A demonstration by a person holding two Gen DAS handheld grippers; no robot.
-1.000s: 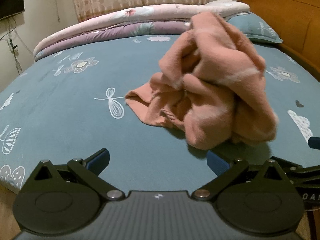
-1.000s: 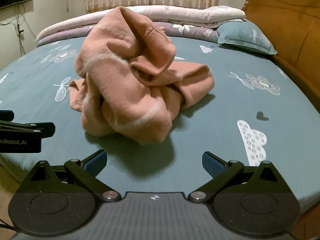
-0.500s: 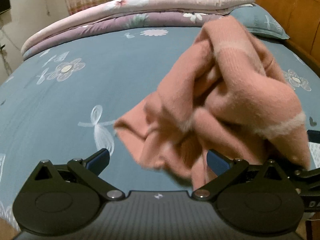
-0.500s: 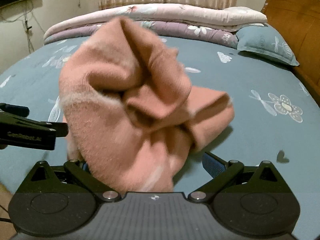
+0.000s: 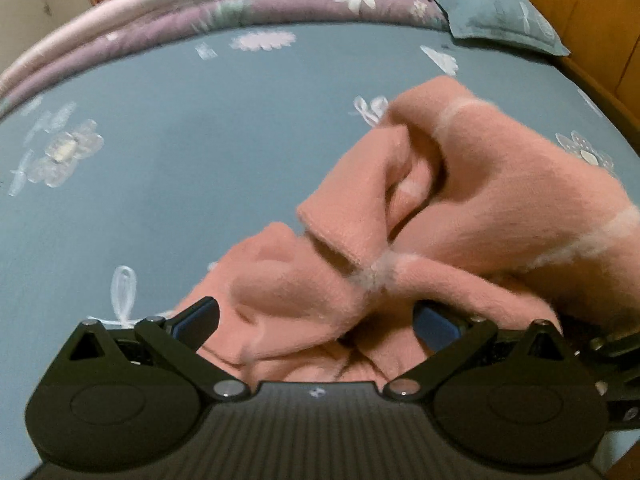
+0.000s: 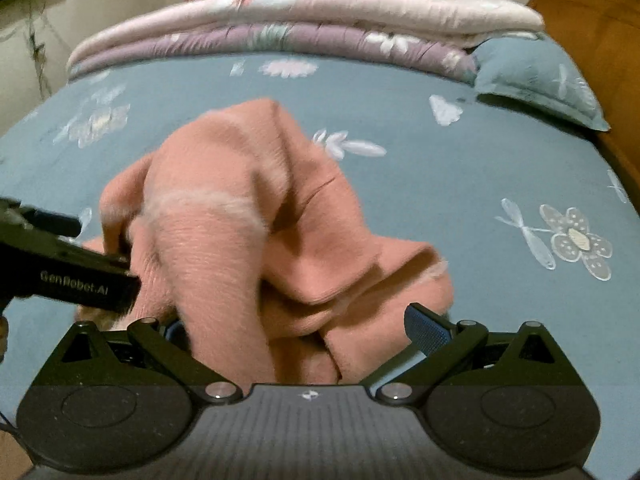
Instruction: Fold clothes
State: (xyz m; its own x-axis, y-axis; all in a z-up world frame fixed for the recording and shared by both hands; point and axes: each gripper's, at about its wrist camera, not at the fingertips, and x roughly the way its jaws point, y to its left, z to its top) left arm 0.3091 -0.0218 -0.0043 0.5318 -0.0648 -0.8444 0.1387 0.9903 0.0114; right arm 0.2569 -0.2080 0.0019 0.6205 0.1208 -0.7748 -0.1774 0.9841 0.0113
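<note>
A crumpled salmon-pink knit garment [image 5: 460, 208] with pale stripes lies heaped on the blue bedsheet; it also fills the middle of the right wrist view [image 6: 248, 232]. My left gripper [image 5: 316, 320] is open, its blue-padded jaws spread wide with the cloth's near edge lying between them. My right gripper [image 6: 296, 332] is open too, with cloth bunched between its jaws; its left pad is mostly hidden by the fabric. The left gripper's body [image 6: 68, 276] shows at the left edge of the right wrist view, touching the heap.
The blue bedsheet [image 5: 180, 152] has white flower prints. Folded pink and purple quilts [image 6: 300, 20] lie along the far side. A blue pillow [image 6: 536, 76] and the wooden headboard [image 6: 600, 32] are at the right.
Both grippers have moved forward into the heap. The cloth, about half a second ago just ahead of the jaws, now lies between them. The jaws remain spread.
</note>
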